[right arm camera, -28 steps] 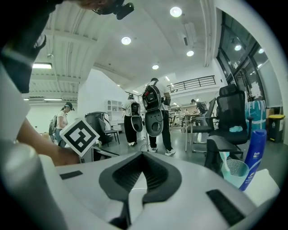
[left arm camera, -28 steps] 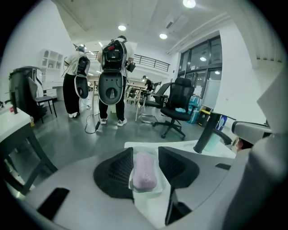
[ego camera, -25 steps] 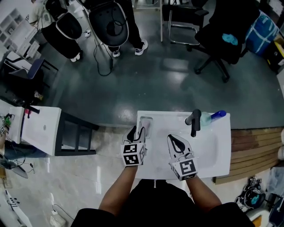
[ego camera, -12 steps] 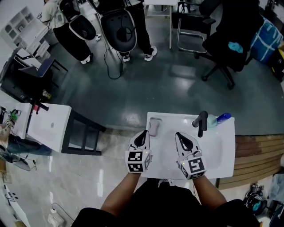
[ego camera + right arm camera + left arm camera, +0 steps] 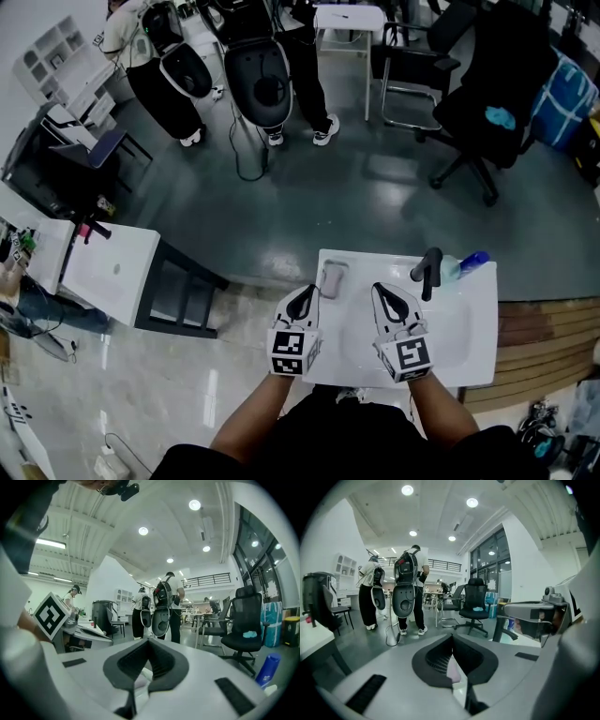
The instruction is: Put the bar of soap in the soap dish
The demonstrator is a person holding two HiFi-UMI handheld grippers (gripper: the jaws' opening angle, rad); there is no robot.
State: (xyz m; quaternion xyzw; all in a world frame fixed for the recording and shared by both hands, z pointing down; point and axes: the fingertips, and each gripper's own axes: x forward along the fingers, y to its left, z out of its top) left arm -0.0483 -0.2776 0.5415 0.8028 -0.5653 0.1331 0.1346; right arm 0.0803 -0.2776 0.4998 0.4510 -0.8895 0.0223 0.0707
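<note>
Soap (image 5: 332, 279) in dish (image 5: 333, 265); left gripper (image 5: 306, 290) closed, empty

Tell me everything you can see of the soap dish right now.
The soap dish is a small, pale grey rounded rectangle, plastic by its look, lying flat on the white sink top, at its far left corner, left of the black faucet. A pale bar seems to lie in it, too small to be sure. The left gripper, jaws shut, hangs beside it, not gripping it.

Head view looks steeply down; gripper views share the chair (image 5: 476, 592).
</note>
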